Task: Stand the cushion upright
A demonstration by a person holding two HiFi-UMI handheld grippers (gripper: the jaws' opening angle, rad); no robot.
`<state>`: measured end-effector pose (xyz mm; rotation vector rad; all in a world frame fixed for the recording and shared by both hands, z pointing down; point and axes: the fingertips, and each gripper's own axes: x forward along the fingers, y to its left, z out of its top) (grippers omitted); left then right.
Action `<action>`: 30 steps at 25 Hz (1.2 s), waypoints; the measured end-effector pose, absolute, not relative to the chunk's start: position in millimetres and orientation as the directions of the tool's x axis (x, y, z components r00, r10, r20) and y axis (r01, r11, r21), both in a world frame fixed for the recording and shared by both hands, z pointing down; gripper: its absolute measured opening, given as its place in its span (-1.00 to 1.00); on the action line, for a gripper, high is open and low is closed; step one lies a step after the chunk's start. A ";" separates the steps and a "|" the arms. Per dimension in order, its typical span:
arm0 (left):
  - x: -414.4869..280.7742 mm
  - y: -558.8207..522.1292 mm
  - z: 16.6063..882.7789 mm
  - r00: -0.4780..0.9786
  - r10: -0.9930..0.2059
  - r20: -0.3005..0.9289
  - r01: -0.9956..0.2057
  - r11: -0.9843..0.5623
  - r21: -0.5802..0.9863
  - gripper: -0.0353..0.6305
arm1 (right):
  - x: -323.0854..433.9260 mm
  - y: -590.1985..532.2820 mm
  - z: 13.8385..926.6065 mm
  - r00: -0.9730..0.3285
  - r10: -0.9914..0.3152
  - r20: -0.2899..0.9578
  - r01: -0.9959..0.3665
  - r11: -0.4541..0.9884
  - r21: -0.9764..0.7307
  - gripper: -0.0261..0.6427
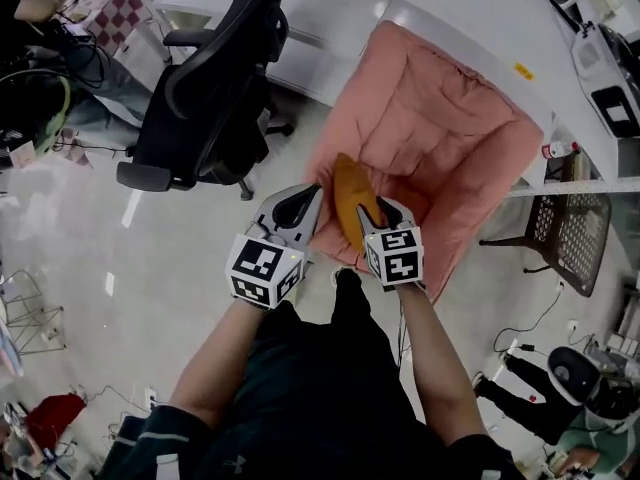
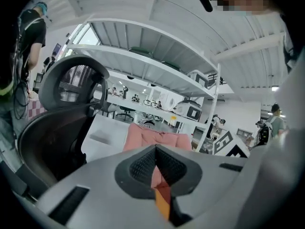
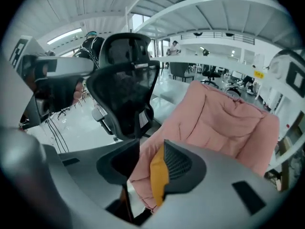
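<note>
Head view, left gripper (image 1: 297, 208), right gripper (image 1: 386, 213) side by side, flanking cushion (image 1: 351, 196)

An open-plan office or lab: a black swivel chair (image 1: 205, 88), long white surfaces (image 1: 340, 13), metal shelving (image 2: 143, 68), cables (image 3: 55, 128) across the pale floor (image 1: 150, 258).
</note>
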<state>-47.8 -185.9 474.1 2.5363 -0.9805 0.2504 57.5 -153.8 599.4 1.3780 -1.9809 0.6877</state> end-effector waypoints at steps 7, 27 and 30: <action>-46.0 -207.2 511.7 0.665 -0.649 0.368 -0.746 -0.573 0.338 -0.88 | 57.4 -179.9 697.4 -0.266 -0.444 0.856 -0.928 0.357 -0.103 -0.33; -53.2 -210.4 540.0 0.572 -0.693 0.439 -0.820 -0.459 0.343 -0.88 | 72.6 -178.2 773.4 -0.181 -0.210 0.961 -0.886 0.458 -0.067 -0.73; -50.6 -212.5 545.1 0.577 -0.685 0.445 -0.816 -0.465 0.343 -0.88 | 77.5 -177.4 777.6 -0.199 -0.212 0.957 -0.879 0.471 -0.079 -0.80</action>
